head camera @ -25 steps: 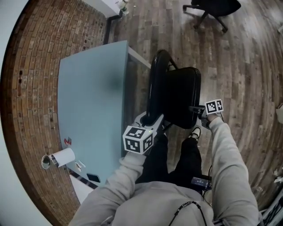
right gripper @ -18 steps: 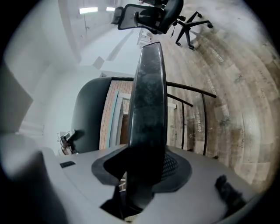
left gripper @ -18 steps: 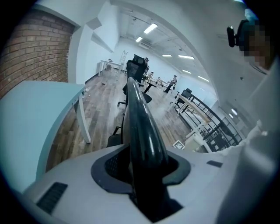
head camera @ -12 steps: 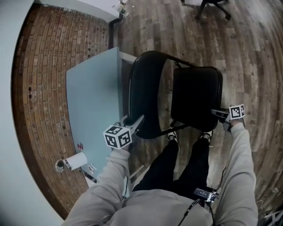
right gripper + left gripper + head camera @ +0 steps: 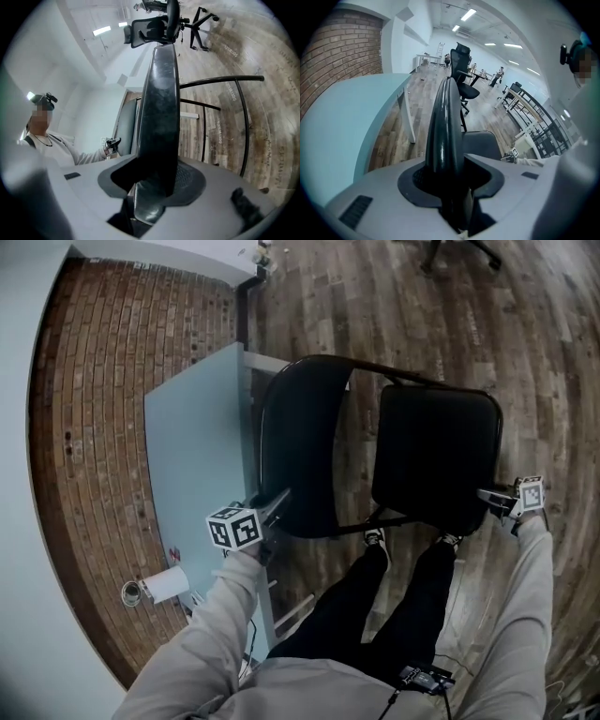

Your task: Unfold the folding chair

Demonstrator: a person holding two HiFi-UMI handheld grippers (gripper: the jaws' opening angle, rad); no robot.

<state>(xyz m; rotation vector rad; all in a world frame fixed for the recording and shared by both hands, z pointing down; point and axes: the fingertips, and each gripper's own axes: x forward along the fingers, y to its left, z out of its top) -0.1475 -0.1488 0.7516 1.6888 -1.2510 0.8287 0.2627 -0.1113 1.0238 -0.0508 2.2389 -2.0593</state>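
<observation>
The black folding chair stands partly opened on the wood floor, seen from above in the head view. Its padded backrest (image 5: 300, 446) is on the left and its seat (image 5: 436, 456) is swung out to the right. My left gripper (image 5: 272, 507) is shut on the backrest's lower edge. In the left gripper view that edge (image 5: 446, 126) runs up between the jaws of the left gripper (image 5: 449, 185). My right gripper (image 5: 497, 495) is shut on the seat's right edge. The right gripper view shows this edge (image 5: 161, 108) clamped in the right gripper (image 5: 152, 187).
A light blue table (image 5: 192, 437) stands close against the chair's left side, over a brick-patterned patch (image 5: 94, 381). A white paper roll (image 5: 159, 585) lies near the table's near end. The person's legs and shoes (image 5: 375, 538) are just behind the chair. An office chair's base (image 5: 459, 249) is far off.
The seat has swung away from the backrest and the chair has opened wider. My right gripper moved right and down with the seat; my left gripper moved left and down with the backrest.
</observation>
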